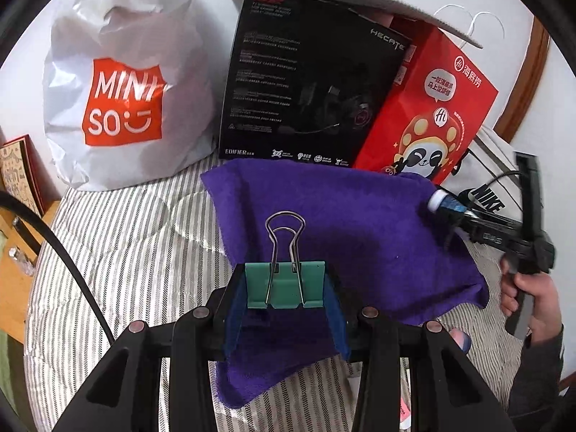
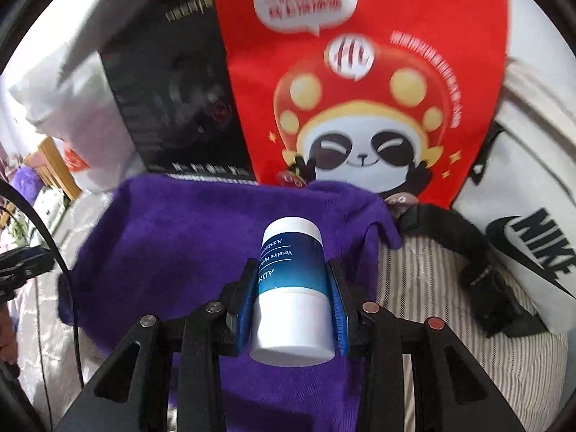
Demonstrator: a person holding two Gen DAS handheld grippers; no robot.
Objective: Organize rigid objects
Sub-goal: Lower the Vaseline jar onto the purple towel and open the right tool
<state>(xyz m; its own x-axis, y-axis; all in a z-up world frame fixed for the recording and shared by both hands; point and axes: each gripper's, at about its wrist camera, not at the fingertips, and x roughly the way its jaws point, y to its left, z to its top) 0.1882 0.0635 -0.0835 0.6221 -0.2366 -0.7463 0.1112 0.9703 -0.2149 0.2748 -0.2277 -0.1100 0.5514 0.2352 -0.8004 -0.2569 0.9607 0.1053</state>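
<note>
My left gripper [image 1: 286, 284] is shut on a green binder clip [image 1: 284, 284], its wire handles pointing away from me, held above a purple cloth [image 1: 360, 237] spread on the striped bed. My right gripper [image 2: 291, 288] is shut on a blue and white Vaseline bottle [image 2: 291, 280], held above the same purple cloth [image 2: 187, 237]. In the left wrist view the right gripper [image 1: 444, 205] shows at the cloth's right edge with the bottle [image 1: 444, 202] between its fingers, a hand holding its handle.
Behind the cloth stand a white Miniso bag [image 1: 122, 82], a black Edifier box [image 1: 306, 82] and a red panda bag [image 1: 428, 115]. A white Nike bag [image 2: 532, 244] with a black strap [image 2: 478, 270] lies to the right. A wooden bedside table [image 1: 14, 252] stands at left.
</note>
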